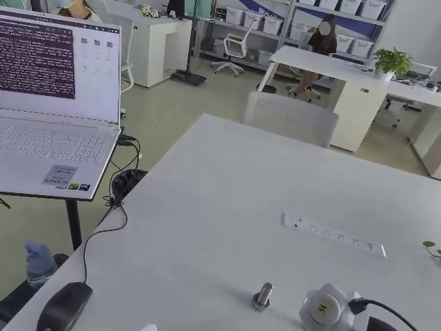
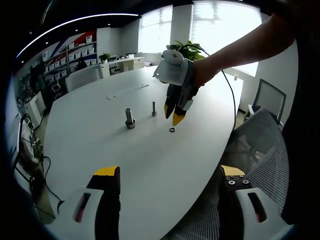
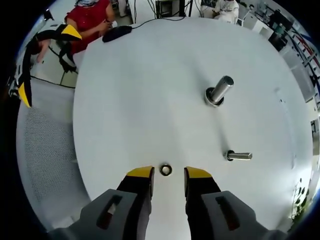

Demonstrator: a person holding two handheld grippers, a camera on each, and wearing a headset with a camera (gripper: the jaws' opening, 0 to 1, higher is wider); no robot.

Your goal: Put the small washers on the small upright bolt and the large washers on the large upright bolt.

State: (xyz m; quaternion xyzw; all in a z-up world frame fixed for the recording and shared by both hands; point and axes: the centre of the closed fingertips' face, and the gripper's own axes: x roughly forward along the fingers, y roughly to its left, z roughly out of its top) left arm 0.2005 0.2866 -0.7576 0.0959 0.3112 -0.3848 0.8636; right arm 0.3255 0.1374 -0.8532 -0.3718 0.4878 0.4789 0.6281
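1. Washer, small and flat on the white table, lies just ahead of the right gripper, level with its tips; the jaws stand slightly parted, gripping nothing.
2. Farther ahead and to the right stand the small bolt and, beyond it, the large bolt, with bare tabletop between.
3. Off the table's edge, the left gripper hangs over a mesh chair, jaws spread wide and empty.
4. Far ahead of the right gripper lie a mouse, a laptop and a power strip.
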